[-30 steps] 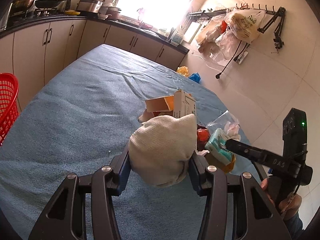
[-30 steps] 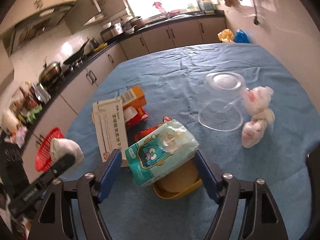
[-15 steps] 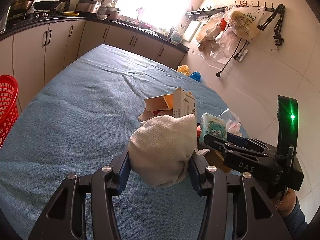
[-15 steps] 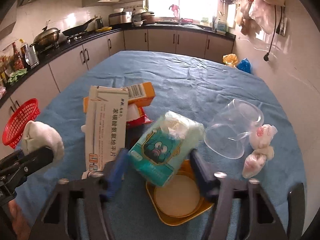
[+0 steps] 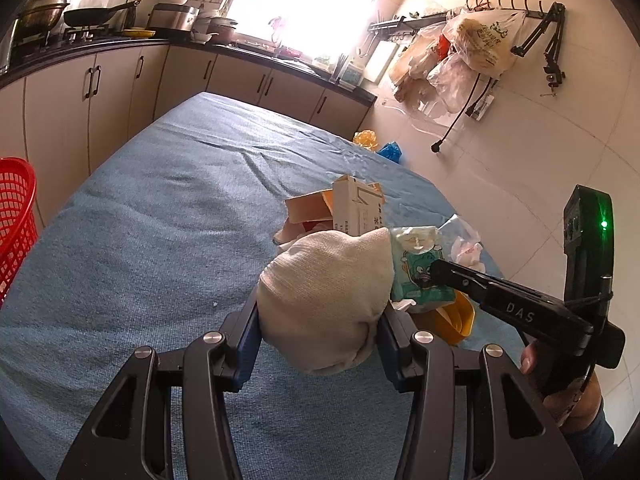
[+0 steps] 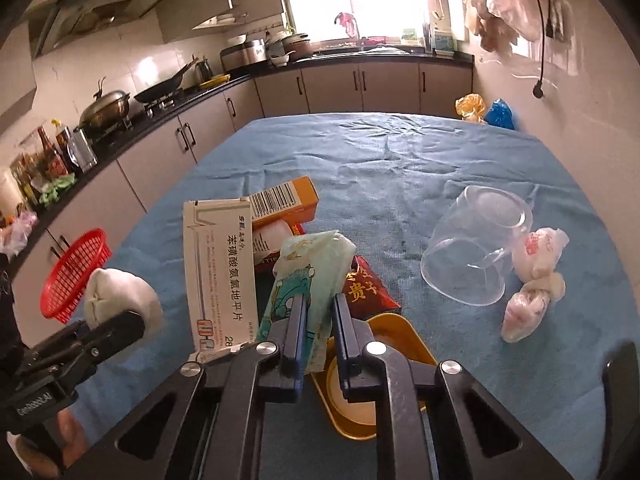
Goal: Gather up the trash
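My left gripper is shut on a cream cloth bundle and holds it above the blue tablecloth. My right gripper is shut on a teal tissue pack, lifted above a yellow dish. The tissue pack also shows in the left wrist view. On the table lie a white medicine box, an orange box, a red packet, a clear plastic cup on its side and tied plastic bags.
A red basket stands off the table's left edge, also in the left wrist view. Kitchen counters with pots run along the left and far walls. Bags hang on the right wall.
My right gripper has closed on the tissue pack and lifted it off the yellow dish. My left gripper has stayed shut on the cloth bundle, almost still.
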